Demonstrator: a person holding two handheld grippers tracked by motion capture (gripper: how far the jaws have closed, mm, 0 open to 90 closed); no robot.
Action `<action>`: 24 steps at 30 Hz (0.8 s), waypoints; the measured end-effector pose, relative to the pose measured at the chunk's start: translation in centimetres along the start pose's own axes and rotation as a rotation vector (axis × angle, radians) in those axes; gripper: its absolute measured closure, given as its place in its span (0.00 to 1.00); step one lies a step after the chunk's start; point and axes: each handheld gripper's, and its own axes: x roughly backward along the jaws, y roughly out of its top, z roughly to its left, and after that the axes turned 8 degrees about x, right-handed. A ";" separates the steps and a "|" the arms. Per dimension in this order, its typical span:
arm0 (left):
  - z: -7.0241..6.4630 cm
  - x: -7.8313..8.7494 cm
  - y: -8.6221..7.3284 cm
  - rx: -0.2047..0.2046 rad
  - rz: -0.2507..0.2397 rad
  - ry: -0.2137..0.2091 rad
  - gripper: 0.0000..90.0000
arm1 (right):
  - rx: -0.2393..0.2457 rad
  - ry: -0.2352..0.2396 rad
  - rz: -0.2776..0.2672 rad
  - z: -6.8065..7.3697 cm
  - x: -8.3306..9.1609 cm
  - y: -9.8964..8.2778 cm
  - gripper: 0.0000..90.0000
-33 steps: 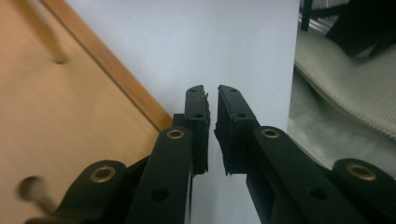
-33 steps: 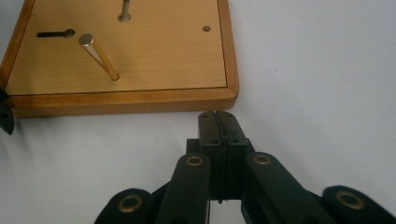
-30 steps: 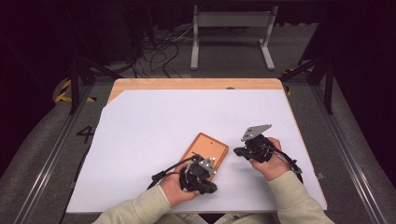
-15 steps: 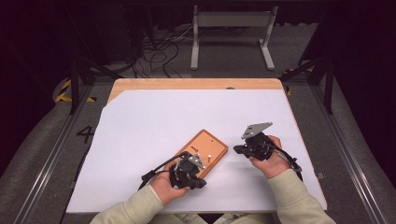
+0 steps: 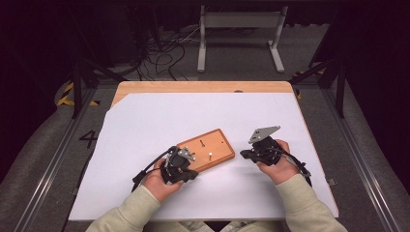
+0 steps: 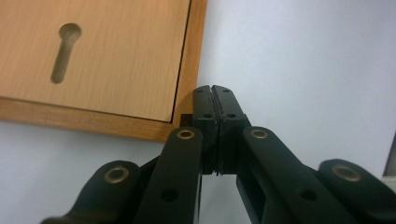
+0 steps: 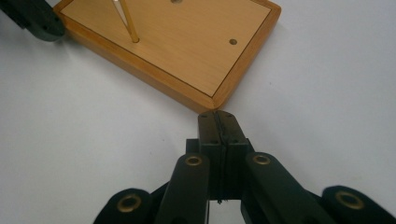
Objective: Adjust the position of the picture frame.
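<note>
A rectangular wooden board [image 5: 216, 142] lies at an angle on the white table [image 5: 159, 116]. It has a keyhole slot [image 6: 65, 51], an upright brass pin [image 7: 127, 22] and a small hole [image 7: 232, 42]. My left gripper [image 5: 189, 170] is shut and empty. Its tips [image 6: 215, 93] rest against the board's near corner. To the board's right, my right gripper [image 5: 244, 154] is also shut and empty, and its tips [image 7: 217, 117] touch another corner of the board [image 7: 187, 51]. A hand holds each gripper.
The table's wooden back edge [image 5: 203, 87] shows beyond the white sheet. Behind it stand a metal frame [image 5: 239, 38] and loose cables [image 5: 164, 48] on the floor. Part of the left gripper [image 7: 32, 18] appears at the top left of the right gripper view.
The left hand has carried its gripper leftward along the board's near side to the corner. The board has turned a little. The right gripper has stayed put.
</note>
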 end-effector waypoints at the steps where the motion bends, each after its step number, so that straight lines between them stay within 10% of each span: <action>1: 0.2 0.0 0.0 0.010 -0.006 0.003 0.99 | -0.002 0.001 0.002 0.0 0.0 0.0 1.00; 12: 2.5 0.2 0.2 0.048 -0.099 0.092 0.99 | 0.000 -0.001 0.002 0.1 0.0 -0.1 1.00; 24: 3.7 0.6 0.1 0.090 -0.157 0.035 0.88 | -0.009 -0.001 -0.002 0.2 0.1 -0.3 1.00</action>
